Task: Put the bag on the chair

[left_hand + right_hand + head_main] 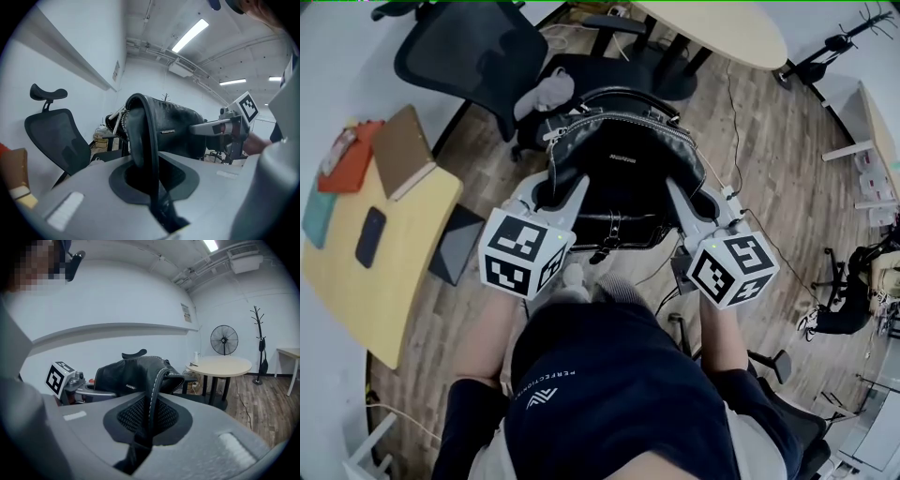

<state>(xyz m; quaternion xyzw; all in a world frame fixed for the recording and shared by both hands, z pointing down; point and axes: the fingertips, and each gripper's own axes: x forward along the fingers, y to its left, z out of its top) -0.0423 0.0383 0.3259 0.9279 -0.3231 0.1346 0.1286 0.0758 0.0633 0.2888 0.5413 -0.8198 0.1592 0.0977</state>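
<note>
While I watched through the head view, the wood floor (769,187) filled most of the frame, with a yellow desk (394,281) at the left and a round desk (722,33) at the top right. A black mesh chair (459,52) stood at the upper left, with a grey thing (546,92) at its seat. The black leather bag (619,173) hung in the air between my two grippers, close by the chair. I couldn't tell whether any of it was over the seat. My left tongs (152,176) were pinched narrow on the bag's black strap (140,126), which ran up between the jaws. My right tongs (149,416) were clamped the same way on a stitched strap (157,385) at the bag's other side. On the yellow desk lay a brown notebook (401,150), an orange item (352,159) and a dark phone (370,236).
</note>
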